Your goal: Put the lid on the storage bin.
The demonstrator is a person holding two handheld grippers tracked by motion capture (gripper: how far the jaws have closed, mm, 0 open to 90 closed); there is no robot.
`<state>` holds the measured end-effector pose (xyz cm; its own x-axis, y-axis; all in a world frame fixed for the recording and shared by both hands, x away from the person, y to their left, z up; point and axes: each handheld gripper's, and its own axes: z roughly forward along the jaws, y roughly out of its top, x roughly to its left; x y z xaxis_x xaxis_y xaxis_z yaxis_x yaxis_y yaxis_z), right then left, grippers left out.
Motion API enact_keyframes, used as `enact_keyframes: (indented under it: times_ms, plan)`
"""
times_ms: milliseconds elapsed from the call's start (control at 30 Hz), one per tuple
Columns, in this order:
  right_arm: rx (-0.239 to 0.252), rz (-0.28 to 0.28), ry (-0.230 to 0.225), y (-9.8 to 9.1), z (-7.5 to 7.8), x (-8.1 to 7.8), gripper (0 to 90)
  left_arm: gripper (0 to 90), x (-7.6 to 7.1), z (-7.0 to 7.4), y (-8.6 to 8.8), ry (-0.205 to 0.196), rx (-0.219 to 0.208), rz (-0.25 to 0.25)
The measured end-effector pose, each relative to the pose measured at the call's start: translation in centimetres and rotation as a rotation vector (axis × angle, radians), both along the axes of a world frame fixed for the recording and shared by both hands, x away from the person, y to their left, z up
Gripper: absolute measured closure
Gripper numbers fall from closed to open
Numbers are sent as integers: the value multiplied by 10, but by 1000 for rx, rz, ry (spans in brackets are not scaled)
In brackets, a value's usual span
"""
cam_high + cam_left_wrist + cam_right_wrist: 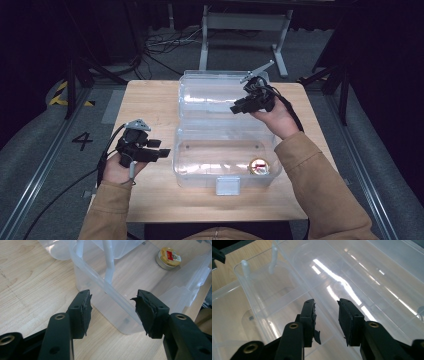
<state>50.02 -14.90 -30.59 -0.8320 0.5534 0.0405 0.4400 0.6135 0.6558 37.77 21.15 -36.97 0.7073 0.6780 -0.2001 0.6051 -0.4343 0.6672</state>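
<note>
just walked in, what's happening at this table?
A person works two hand-held tongs at an open clear plastic box on a wooden table. The right tongs hover over the flipped-back lid, jaws apart with nothing between them. The left tongs wait open beside the box's left wall. A small round tin lies inside the box.

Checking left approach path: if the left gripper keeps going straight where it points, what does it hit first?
Likely the near corner wall of the clear box, dead ahead between the open jaws of the left gripper. Depth is hard to judge.
</note>
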Motion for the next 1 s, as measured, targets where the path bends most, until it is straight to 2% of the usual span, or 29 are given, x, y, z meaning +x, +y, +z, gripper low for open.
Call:
enact_keyframes:
  times_ms: [567, 767, 1000]
  plan:
    - [3, -13, 13, 0, 0, -1, 710, 463, -2, 2, -3, -1, -1, -16]
    - [1, -12, 3, 0, -1, -1, 711, 463, -4, 4, -7, -4, -9, -30]
    - [0, -11, 1, 0, -1, -1, 712, 463, -10, 9, -22, -9, -2, -89]
